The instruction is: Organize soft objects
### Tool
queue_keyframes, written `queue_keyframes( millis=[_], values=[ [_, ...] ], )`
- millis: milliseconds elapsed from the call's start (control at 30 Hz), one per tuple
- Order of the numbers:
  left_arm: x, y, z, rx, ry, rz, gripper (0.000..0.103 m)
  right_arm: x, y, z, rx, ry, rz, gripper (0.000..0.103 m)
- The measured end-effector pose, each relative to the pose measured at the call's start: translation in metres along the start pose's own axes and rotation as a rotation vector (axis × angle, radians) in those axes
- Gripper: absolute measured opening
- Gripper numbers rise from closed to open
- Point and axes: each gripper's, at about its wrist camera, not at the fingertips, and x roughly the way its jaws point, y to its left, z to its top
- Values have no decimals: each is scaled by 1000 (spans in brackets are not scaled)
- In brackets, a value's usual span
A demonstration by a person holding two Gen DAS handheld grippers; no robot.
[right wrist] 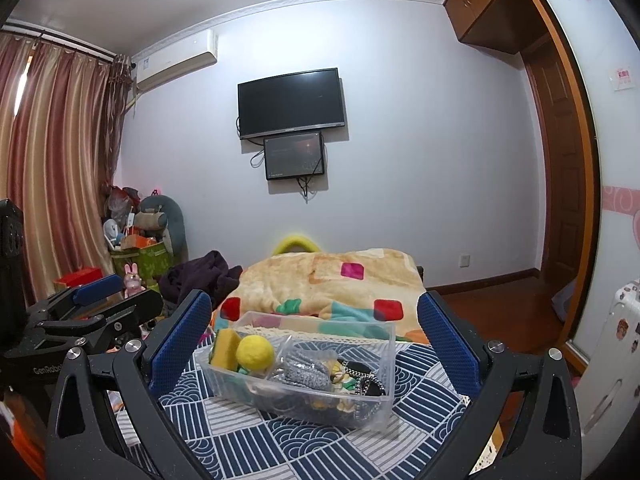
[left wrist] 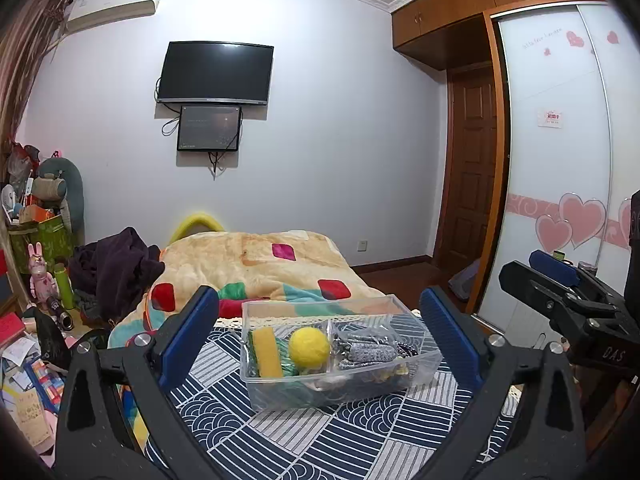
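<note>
A clear plastic bin (left wrist: 420,376) (right wrist: 380,404) stands on a blue-and-white patterned cloth (left wrist: 320,436) (right wrist: 280,440). It holds a yellow sponge (left wrist: 266,352) (right wrist: 225,350), a yellow ball (left wrist: 309,347) (right wrist: 255,353), a grey knitted item (left wrist: 370,352) (right wrist: 306,374) in a plastic bag and some dark items. My left gripper (left wrist: 320,340) is open and empty, its blue fingers on either side of the bin, held above it. My right gripper (right wrist: 316,344) is open and empty, likewise framing the bin. Each gripper shows at the edge of the other's view.
Behind the bin lies a bed with a patchwork blanket (left wrist: 256,264) (right wrist: 332,280) and dark clothes (left wrist: 116,268). Clutter and toys (left wrist: 40,280) fill the left side. A wardrobe (left wrist: 560,140) and door (left wrist: 468,168) are to the right. A TV (left wrist: 216,72) hangs on the wall.
</note>
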Motion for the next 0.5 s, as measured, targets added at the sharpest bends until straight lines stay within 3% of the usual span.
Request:
queue_keyframes(
  millis=[500],
  values=[
    [1, -1, 2, -8, 10, -19, 102, -1, -1, 2, 3, 3, 3, 103]
  ],
)
